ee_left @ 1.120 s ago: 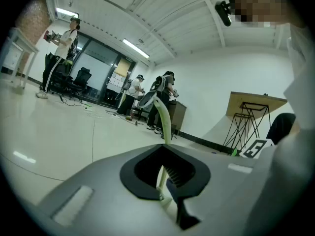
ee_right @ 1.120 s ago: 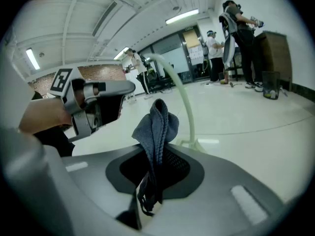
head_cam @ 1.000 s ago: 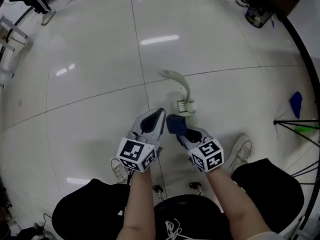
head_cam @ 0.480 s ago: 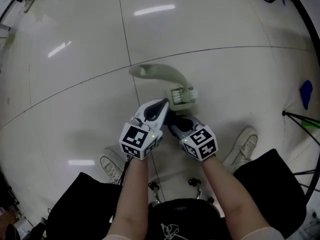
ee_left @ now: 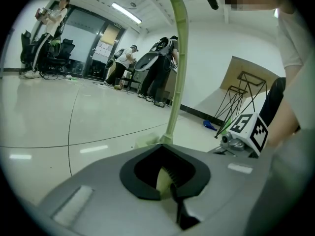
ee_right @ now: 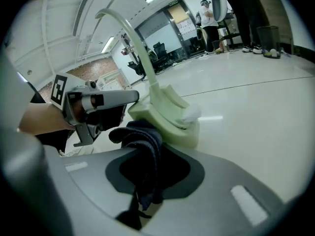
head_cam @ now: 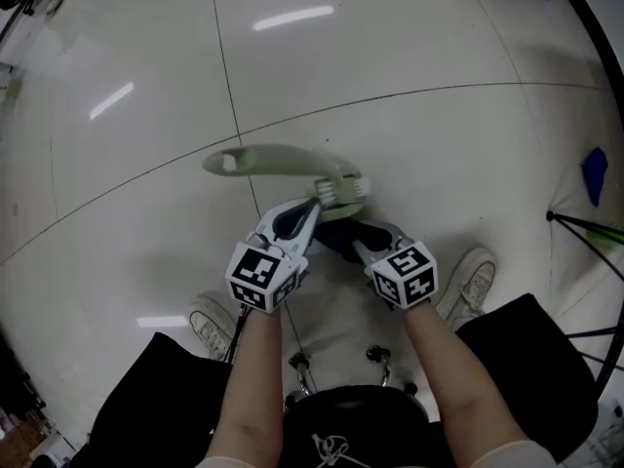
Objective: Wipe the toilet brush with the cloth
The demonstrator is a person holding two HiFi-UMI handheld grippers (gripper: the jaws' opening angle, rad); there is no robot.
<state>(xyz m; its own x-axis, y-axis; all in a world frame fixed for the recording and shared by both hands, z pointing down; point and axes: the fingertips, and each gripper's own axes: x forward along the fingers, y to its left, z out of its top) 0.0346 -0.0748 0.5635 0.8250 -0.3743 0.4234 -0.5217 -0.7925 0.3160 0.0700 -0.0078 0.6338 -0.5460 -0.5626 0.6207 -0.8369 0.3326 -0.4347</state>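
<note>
Slippage is the main risk. Left gripper (head_cam: 308,208) is clamped on the pale green toilet brush (head_cam: 283,159) close to its head, at the centre of the head view. The long handle runs out toward the upper left, and that leverage could twist the brush loose. Right gripper (head_cam: 343,234) pinches the dark cloth (ee_right: 145,141), which lies against the brush head. Only 1 small fold looks held, so a hard rub might pull it free.

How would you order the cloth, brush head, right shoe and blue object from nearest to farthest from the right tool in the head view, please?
1. cloth, clamped in the right tool.
2. brush head, just ahead.
3. right shoe, behind to its right.
4. blue object, far right.
</note>
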